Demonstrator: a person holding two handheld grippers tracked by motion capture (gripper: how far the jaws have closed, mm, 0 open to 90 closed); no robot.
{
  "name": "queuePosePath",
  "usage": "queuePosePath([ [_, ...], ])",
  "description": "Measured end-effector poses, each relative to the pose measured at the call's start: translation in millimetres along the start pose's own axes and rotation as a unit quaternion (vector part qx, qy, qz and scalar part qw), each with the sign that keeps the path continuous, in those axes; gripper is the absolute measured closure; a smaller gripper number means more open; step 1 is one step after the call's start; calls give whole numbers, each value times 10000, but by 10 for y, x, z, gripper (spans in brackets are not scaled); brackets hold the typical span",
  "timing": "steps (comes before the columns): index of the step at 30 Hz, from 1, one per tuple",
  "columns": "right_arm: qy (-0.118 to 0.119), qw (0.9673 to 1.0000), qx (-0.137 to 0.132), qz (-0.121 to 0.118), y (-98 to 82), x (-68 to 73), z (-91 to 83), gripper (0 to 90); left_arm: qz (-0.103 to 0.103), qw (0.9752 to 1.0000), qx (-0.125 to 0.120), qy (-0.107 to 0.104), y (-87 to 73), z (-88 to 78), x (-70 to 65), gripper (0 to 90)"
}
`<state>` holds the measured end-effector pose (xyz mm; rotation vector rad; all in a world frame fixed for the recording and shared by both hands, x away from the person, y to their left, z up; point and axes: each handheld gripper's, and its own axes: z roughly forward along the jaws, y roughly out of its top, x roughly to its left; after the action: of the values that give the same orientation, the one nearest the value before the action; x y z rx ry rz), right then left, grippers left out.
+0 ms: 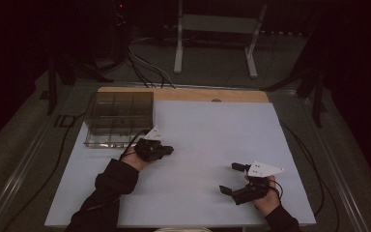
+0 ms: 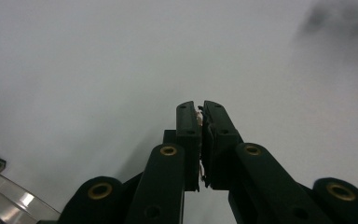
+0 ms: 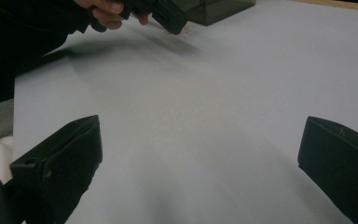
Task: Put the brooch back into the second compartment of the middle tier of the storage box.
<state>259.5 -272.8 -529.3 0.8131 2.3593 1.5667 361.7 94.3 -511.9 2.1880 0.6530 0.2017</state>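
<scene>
The left gripper [image 1: 166, 151] is hovering just in front of the clear plastic box [image 1: 120, 118], its jaws pinched together on a tiny pale scrap [image 2: 199, 112], too small to identify. It looks feather-light, thin and probably soft, so it is likely to slip or flutter away if the squeeze loosens; the pads are catching it by its edge, the only hold available. The right gripper [image 1: 233, 179] is waiting well away from the box, jaws wide apart and carrying nothing.

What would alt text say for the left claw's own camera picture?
Two black jaws of the left claw stand pressed together with a thin pale sliver pinched between them, above a plain white table. A clear box's edge shows at lower left.
</scene>
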Motion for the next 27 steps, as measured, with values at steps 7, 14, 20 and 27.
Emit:
queuePosePath([
  [7, 17, 10000, -15, 10, 2, 0, -1, 0, -43, 9999, -111, 3, 53, -80, -7, 873],
  [14, 2, 10000, 4, -14, 2, 3, 6, 0, -81, 9997, -212, 40, 97, -171, -9, 874],
  [20, -2, 10000, 10, -21, 1, 3, 10, 0, -128, 9996, -259, 57, 112, -211, -9, 874],
  [27, -2, 10000, 19, -32, 0, 9, 12, 0, -113, 9992, -359, 108, 130, -272, -5, 873],
])
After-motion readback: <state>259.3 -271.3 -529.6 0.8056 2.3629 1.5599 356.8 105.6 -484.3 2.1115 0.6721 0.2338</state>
